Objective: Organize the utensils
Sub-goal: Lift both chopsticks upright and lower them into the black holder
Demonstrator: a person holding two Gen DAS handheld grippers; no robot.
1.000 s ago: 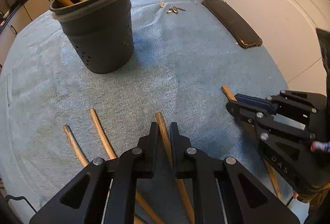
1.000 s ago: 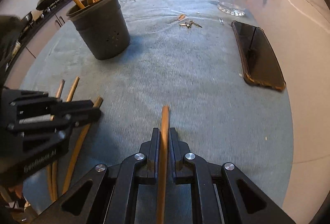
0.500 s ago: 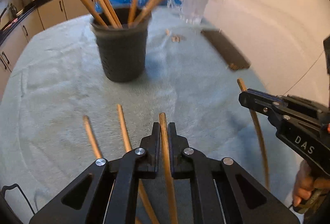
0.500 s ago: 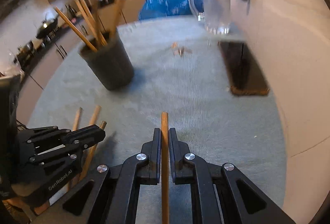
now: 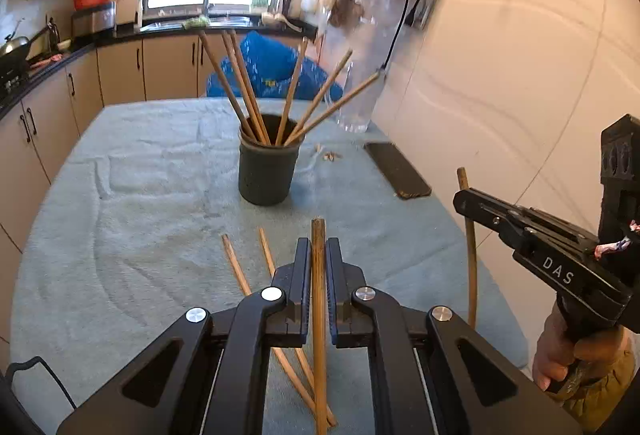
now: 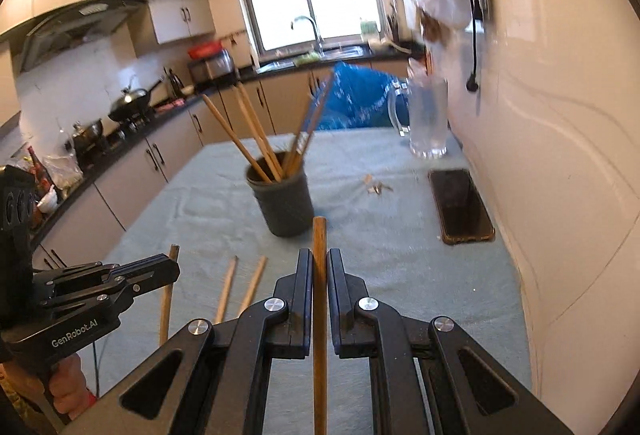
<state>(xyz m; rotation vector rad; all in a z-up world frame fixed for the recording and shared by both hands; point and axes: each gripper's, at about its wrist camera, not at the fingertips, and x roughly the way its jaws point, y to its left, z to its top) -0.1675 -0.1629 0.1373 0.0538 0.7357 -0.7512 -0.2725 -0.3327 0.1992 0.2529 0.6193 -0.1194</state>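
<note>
A dark grey utensil cup [image 5: 266,173] stands mid-table with several wooden chopsticks in it; it also shows in the right wrist view [image 6: 285,205]. My left gripper [image 5: 318,249] is shut on a wooden chopstick [image 5: 319,275], lifted above the table. My right gripper [image 6: 319,259] is shut on another chopstick [image 6: 319,275], also lifted. The right gripper shows at the right of the left wrist view [image 5: 472,201], the left gripper at the left of the right wrist view [image 6: 160,267]. Two loose chopsticks [image 5: 240,271] lie on the cloth before the cup.
A dark phone [image 6: 460,205] lies near the wall on the right. A clear glass jug [image 6: 426,119] stands at the far right. Small seeds or scraps [image 6: 376,187] lie between cup and phone. A blue bag [image 5: 272,71] sits behind the table. The table's front edge is close.
Both grippers have risen and tilted up from the table, each lifting its chopstick off the cloth. The view now takes in the kitchen beyond the table.
</note>
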